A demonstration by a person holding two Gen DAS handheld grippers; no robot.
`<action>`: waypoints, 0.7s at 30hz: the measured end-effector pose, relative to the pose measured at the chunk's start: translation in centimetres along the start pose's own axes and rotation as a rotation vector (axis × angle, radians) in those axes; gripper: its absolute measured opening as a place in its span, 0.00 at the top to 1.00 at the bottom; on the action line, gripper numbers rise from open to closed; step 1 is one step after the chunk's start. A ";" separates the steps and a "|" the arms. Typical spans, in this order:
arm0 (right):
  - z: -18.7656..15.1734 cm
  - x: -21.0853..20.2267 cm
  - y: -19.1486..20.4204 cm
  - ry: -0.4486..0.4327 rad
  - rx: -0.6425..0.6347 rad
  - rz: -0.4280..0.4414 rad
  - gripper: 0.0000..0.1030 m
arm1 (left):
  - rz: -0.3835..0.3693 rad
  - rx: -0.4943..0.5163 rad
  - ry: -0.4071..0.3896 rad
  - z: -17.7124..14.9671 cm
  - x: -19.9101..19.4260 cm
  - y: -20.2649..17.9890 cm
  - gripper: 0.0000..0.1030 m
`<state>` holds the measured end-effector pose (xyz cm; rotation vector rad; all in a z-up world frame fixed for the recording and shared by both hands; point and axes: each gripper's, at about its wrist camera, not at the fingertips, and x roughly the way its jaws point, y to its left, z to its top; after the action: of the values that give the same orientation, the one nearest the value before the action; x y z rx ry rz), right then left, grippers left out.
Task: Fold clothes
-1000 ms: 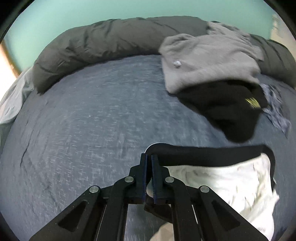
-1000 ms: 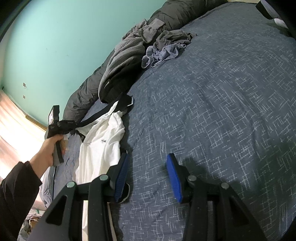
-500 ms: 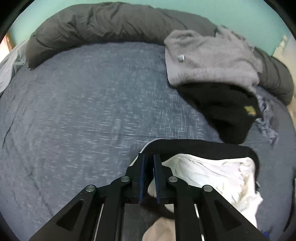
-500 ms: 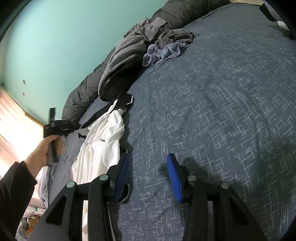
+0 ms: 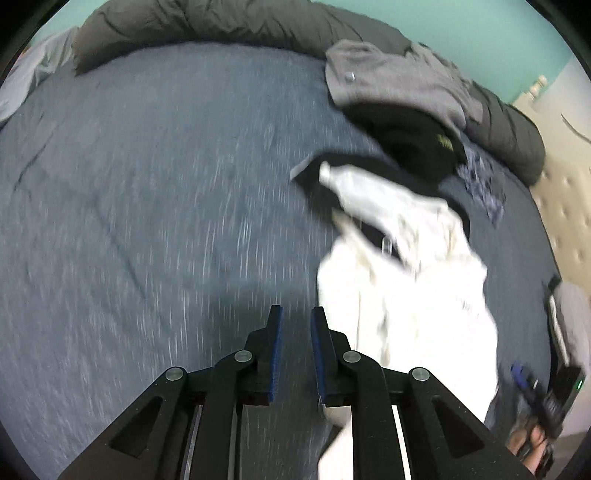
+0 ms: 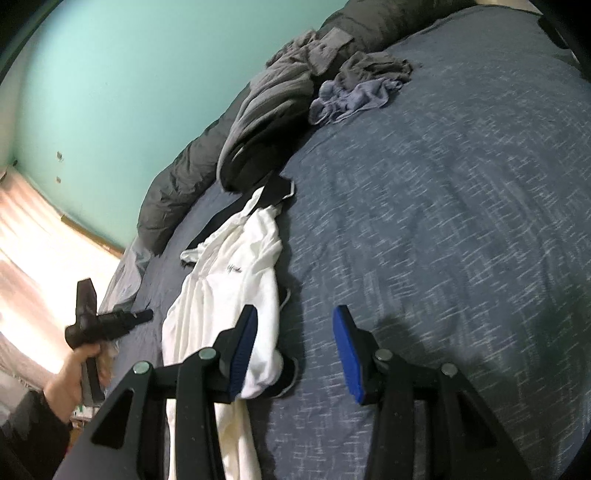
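Observation:
A white garment with black trim [image 5: 410, 273] [image 6: 229, 288] lies crumpled in a long strip on the blue bed cover [image 5: 147, 192] [image 6: 443, 221]. My left gripper [image 5: 295, 325] hovers just left of it, open a small way with nothing between its blue pads. In the right wrist view a hand holds that left gripper [image 6: 107, 321] left of the garment. My right gripper [image 6: 295, 328] is wide open low over the bed, its left finger [image 6: 243, 332] over the garment's lower edge.
A pile of grey and black clothes [image 5: 402, 96] [image 6: 273, 125] rests against a rolled dark duvet [image 5: 207, 26] [image 6: 173, 184] along the teal wall. A crumpled blue-grey cloth [image 6: 351, 96] lies beside the pile. Bare bed cover stretches to the left and right of the garment.
My left gripper has opened and let go of the garment's black edge, then pulled back. The garment has dropped onto the bed. My right gripper has barely moved.

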<state>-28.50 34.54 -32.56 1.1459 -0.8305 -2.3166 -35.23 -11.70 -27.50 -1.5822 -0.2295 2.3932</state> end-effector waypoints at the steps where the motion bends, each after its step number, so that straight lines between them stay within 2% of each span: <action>1: -0.1 0.2 0.0 0.010 0.003 0.005 0.58 | -0.010 -0.001 0.004 -1.0 0.1 0.2 0.85; 5: -0.4 0.9 0.1 0.054 0.006 0.004 0.58 | -0.056 -0.036 0.017 -3.7 0.9 1.2 0.85; 9: -0.7 1.3 -0.1 0.079 0.003 0.004 0.58 | -0.092 -0.045 0.002 -4.6 0.9 0.7 0.84; 10: -0.6 1.3 -0.1 0.078 0.006 0.005 0.58 | -0.101 -0.048 -0.003 -4.7 0.9 0.5 0.81; 14: -0.6 1.2 -0.4 0.071 0.016 0.005 0.58 | -0.139 -0.057 -0.022 -5.3 0.9 -0.2 0.60; 16: -0.6 1.1 -0.4 0.067 0.019 0.004 0.58 | -0.147 -0.060 -0.025 -5.5 1.0 -0.6 0.60; 21: -0.4 0.9 -0.3 0.053 0.021 0.007 0.58 | -0.114 -0.059 -0.023 -5.6 1.7 -0.5 0.60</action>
<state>-28.74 34.07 -33.42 1.2056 -0.8395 -2.2672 -30.69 -10.80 -31.04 -1.5234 -0.3881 2.3388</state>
